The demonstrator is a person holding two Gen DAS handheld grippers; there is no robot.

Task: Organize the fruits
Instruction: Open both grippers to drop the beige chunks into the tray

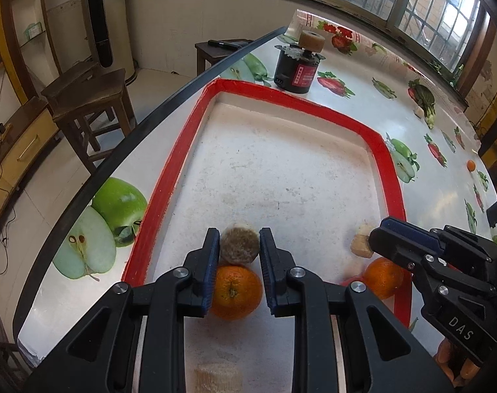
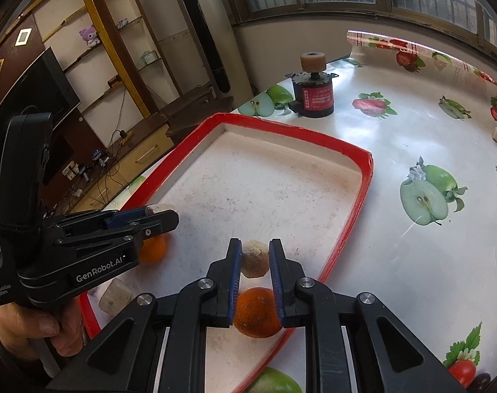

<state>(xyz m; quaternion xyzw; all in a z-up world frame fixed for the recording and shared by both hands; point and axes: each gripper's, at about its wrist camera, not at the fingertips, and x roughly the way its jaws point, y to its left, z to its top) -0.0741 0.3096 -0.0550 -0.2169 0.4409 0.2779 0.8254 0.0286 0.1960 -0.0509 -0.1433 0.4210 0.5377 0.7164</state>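
Observation:
My left gripper [image 1: 239, 239] is shut on a rough brown round lump [image 1: 240, 244], held just beyond an orange [image 1: 235, 291] that lies in the red-rimmed white tray [image 1: 182, 150]. My right gripper [image 2: 255, 252] is shut on a paler, similar lump [image 2: 255, 258], with a second orange [image 2: 256, 312] below it near the tray's right rim [image 2: 363, 193]. Each view also shows the other tool: the right gripper [image 1: 374, 239] with its pale lump [image 1: 359, 245] over an orange [image 1: 384, 276], and the left gripper [image 2: 163, 214] over an orange [image 2: 153, 249].
A pale cube-shaped lump [image 2: 115, 296] lies in the tray's near left corner. A black motor with a red label [image 1: 296, 68] stands beyond the tray. On the fruit-printed tablecloth lie a small orange [image 1: 470, 165] and a pale piece [image 1: 419, 111]. A wooden stool [image 1: 87, 98] stands beside the table.

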